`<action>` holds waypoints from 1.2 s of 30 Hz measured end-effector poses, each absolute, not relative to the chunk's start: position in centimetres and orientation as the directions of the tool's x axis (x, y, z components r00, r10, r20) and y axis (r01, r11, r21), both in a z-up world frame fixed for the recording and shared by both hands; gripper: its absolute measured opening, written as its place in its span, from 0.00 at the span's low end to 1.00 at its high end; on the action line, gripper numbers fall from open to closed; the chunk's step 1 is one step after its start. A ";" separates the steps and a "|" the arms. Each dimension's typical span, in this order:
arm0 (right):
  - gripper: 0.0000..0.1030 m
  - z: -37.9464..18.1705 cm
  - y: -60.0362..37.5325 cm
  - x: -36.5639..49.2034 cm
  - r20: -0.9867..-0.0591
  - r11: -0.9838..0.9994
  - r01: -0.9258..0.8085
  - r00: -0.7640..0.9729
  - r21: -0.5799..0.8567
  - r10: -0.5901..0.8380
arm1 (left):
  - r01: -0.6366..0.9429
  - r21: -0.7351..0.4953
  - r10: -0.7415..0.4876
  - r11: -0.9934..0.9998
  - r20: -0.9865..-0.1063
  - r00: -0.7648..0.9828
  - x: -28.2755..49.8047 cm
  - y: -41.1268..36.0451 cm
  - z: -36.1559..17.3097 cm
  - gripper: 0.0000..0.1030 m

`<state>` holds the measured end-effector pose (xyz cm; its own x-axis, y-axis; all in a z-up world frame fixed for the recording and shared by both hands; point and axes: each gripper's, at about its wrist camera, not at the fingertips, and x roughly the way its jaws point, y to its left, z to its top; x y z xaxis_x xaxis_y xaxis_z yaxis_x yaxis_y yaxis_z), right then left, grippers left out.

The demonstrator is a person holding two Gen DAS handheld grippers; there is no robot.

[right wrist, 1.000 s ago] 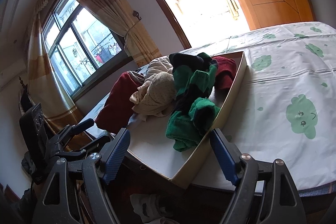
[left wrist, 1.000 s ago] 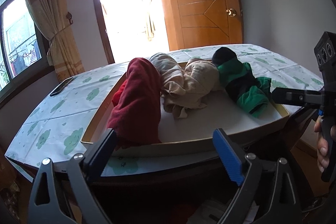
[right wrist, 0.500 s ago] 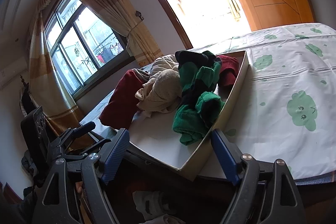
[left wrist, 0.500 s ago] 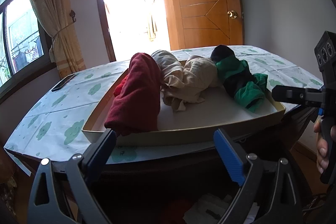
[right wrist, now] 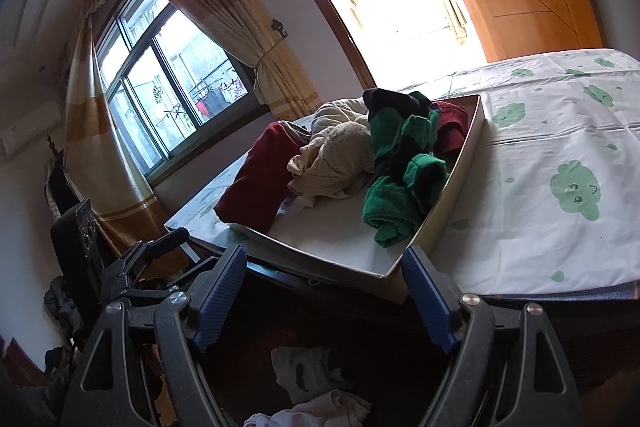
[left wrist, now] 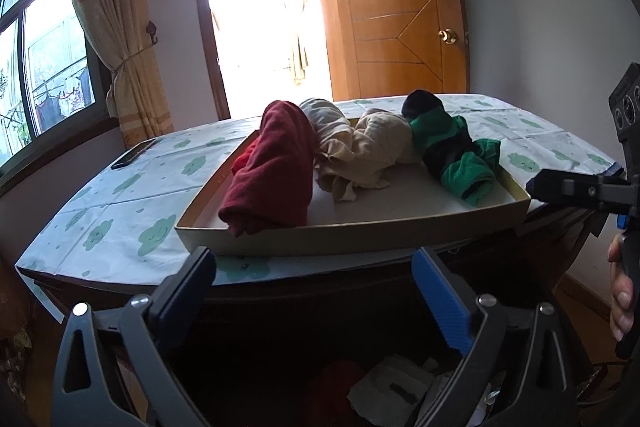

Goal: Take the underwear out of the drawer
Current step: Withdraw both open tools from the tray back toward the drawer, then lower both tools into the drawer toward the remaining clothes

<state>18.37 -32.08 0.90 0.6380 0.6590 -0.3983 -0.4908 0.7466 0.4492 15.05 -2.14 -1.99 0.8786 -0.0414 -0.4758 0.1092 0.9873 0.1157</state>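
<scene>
Both grippers hang low in front of the desk (left wrist: 120,227), over a dark open drawer (right wrist: 360,347) beneath its front edge, so the step in hand looks like the reach down for another piece. The left gripper (left wrist: 316,291) has its jaws opening wide with nothing between them; the right gripper (right wrist: 324,291) has its jaws spread and empty too. On the desk sits a shallow tray (left wrist: 360,239), and in it lie a dark red garment (left wrist: 276,167), a crumpled beige bundle (left wrist: 360,155) and a green and black piece (left wrist: 452,155), the three pressed side by side toward the tray's far end, with the white floor bare near the front. These look like what has come out so far, though that is a guess. In the drawer the underwear (right wrist: 308,371) shows as pale, rumpled cloth in deep shadow between and below the right gripper's fingers; a pinkish piece (right wrist: 320,413) lies at the bottom edge. The next move calls for tipping one gripper further down into the drawer, setting the spread jaws over a raised fold, and closing on cloth alone, not on the drawer wall. Soft and loose, it may drag a neighbour up with it.
</scene>
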 end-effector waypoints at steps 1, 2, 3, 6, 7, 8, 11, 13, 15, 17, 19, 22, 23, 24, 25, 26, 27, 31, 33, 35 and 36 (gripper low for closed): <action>0.80 1.0 -32.0 18.0 -0.394 0.743 -0.498 0.637 0.447 0.663 | 0.108 0.114 -0.041 0.988 -0.478 0.878 14.9 -2.1 -2.1 0.97; 0.80 1.0 -31.8 17.6 -0.391 0.740 -0.504 0.634 0.444 0.667 | 0.106 0.113 -0.040 0.988 -0.479 0.877 14.8 -2.0 -2.2 0.98; 0.80 1.1 -31.7 17.2 -0.391 0.739 -0.509 0.632 0.440 0.669 | 0.104 0.112 -0.038 0.988 -0.481 0.876 14.6 -1.9 -2.3 0.98; 0.80 1.1 -30.9 16.3 -0.394 0.725 -0.533 0.611 0.437 0.687 | 0.093 0.103 -0.032 0.990 -0.482 0.876 14.2 -1.4 -2.5 0.98; 0.80 1.0 -30.5 16.0 -0.397 0.719 -0.541 0.601 0.437 0.694 | 0.089 0.099 -0.031 0.991 -0.483 0.875 14.1 -1.3 -2.5 0.98; 0.80 0.9 -30.2 15.7 -0.401 0.713 -0.549 0.591 0.437 0.700 | 0.087 0.093 -0.031 0.992 -0.484 0.875 14.0 -1.1 -2.6 0.98; 0.80 0.9 -28.9 14.7 -0.411 0.695 -0.575 0.561 0.431 0.719 | 0.078 0.082 -0.029 0.994 -0.485 0.874 13.6 -0.7 -2.7 0.98; 0.80 0.9 -28.1 14.1 -0.414 0.683 -0.594 0.544 0.425 0.730 | 0.072 0.077 -0.026 0.994 -0.485 0.874 13.4 -0.4 -2.8 0.98; 0.80 0.9 -27.5 13.5 -0.418 0.678 -0.609 0.534 0.413 0.735 | 0.067 0.069 -0.025 0.995 -0.485 0.874 13.1 0.0 -2.9 0.98; 0.80 0.9 -27.0 12.8 -0.424 0.678 -0.621 0.531 0.393 0.733 | 0.061 0.060 -0.024 0.996 -0.486 0.874 12.8 0.3 -3.0 0.98; 0.80 0.8 -26.5 12.2 -0.432 0.677 -0.630 0.527 0.380 0.732 | 0.055 0.056 -0.021 0.997 -0.487 0.873 12.5 0.6 -3.1 0.99; 0.80 0.6 -26.0 11.8 -0.441 0.673 -0.637 0.516 0.375 0.734 | 0.050 0.053 -0.018 0.997 -0.489 0.872 12.2 0.9 -3.2 0.99; 0.80 0.4 -25.8 11.7 -0.446 0.674 -0.638 0.514 0.373 0.733 | 0.049 0.052 -0.017 0.997 -0.490 0.871 12.1 1.0 -3.3 0.99; 0.80 0.4 -25.7 11.7 -0.450 0.674 -0.639 0.512 0.370 0.732 | 0.046 0.051 -0.015 0.998 -0.492 0.870 12.0 1.2 -3.4 0.99; 0.80 0.3 -25.6 11.6 -0.453 0.673 -0.641 0.508 0.369 0.732 | 0.044 0.050 -0.014 0.998 -0.494 0.870 12.0 1.3 -3.5 0.99; 0.80 0.3 -25.4 11.6 -0.457 0.672 -0.642 0.504 0.369 0.733 | 0.042 0.049 -0.012 0.998 -0.496 0.868 11.9 1.4 -3.6 0.99; 0.80 0.2 -25.3 11.5 -0.460 0.671 -0.643 0.501 0.368 0.733 | 0.040 0.048 -0.011 0.998 -0.498 0.867 11.9 1.5 -3.7 0.99; 0.80 -0.2 -24.8 11.2 -0.470 0.668 -0.649 0.491 0.364 0.733 | 0.032 0.036 -0.009 0.999 -0.501 0.866 11.5 1.9 -3.9 0.99; 0.80 -0.4 -24.6 11.0 -0.477 0.668 -0.651 0.487 0.360 0.732 | 0.029 0.032 -0.009 0.999 -0.502 0.865 11.4 2.0 -4.1 0.99; 0.80 -0.6 -24.4 10.9 -0.483 0.670 -0.651 0.484 0.358 0.729 | 0.026 0.033 -0.005 0.999 -0.506 0.862 11.3 2.2 -4.3 0.99; 0.80 -0.8 -24.4 10.9 -0.486 0.670 -0.651 0.483 0.357 0.728 | 0.024 0.034 -0.004 0.999 -0.508 0.861 11.3 2.2 -4.4 0.99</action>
